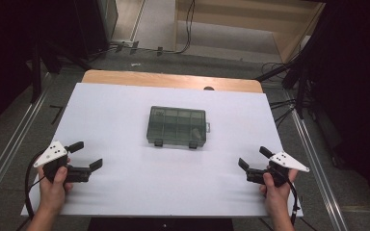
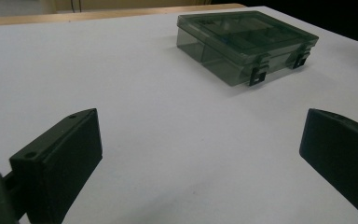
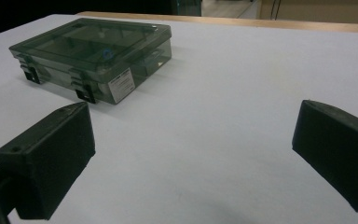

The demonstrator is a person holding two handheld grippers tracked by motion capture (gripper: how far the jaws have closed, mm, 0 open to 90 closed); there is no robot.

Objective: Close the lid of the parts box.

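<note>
A smoky clear plastic compartment box point(image 1: 177, 126) lies shut in the middle of the white table top point(image 1: 125, 110), its two dark latches facing the person. The box point(image 2: 244, 44) sits far ahead and to the right in the left gripper view, and the same box point(image 3: 93, 56) lies ahead to the left in the right gripper view, showing a white label on its end. My left gripper point(image 1: 86, 155) is open near the front left, held in a hand, nothing between its jaws. My right gripper point(image 1: 254, 157) is open near the front right, also empty.
The white sheet covers a wooden table whose bare edge point(image 1: 173, 79) shows at the back. Metal rails point(image 1: 9, 144) run along both sides on the floor, with cables and dark stands around. Bare white surface separates each gripper from the box.
</note>
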